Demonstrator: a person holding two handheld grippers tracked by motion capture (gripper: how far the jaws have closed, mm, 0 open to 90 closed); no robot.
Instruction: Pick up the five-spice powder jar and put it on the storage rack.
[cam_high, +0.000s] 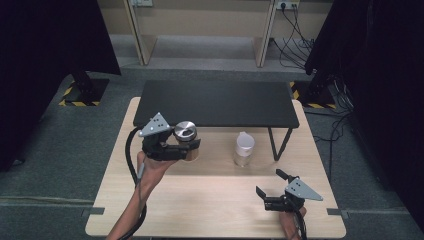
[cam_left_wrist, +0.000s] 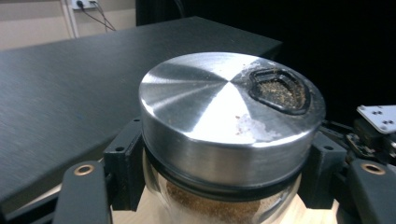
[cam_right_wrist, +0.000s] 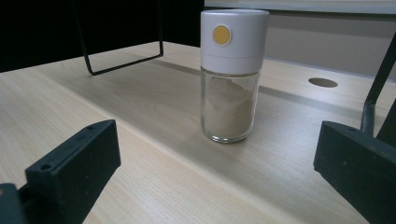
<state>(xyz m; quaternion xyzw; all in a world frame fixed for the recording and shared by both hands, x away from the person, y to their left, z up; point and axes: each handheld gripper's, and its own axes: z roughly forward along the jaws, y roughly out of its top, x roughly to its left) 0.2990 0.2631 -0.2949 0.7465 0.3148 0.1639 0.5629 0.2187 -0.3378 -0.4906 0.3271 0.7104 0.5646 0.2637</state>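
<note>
The left gripper (cam_high: 192, 148) has its jaws clamped on the glass body of a steel-capped jar (cam_high: 186, 134), gripping just under the cap and holding it clear of the table (cam_high: 210, 200). In the left gripper view the cap fills the middle; its dark pour opening sits on the far right of the top, with brown grains stuck in it, and a pale smear beside it that I can't identify. Below the jaws the jar is cut off, so its base and fill level can't be seen, only a band of brown powder behind the glass.

The right gripper (cam_high: 272, 188) rests low near the table's right edge, its jaws spread wide with nothing between them. Ahead of those jaws, well apart, stands a white-capped shaker (cam_right_wrist: 232, 74) of pale powder, upright on the table. Behind it, the black shelf (cam_high: 215, 102) hides the table's far part.
</note>
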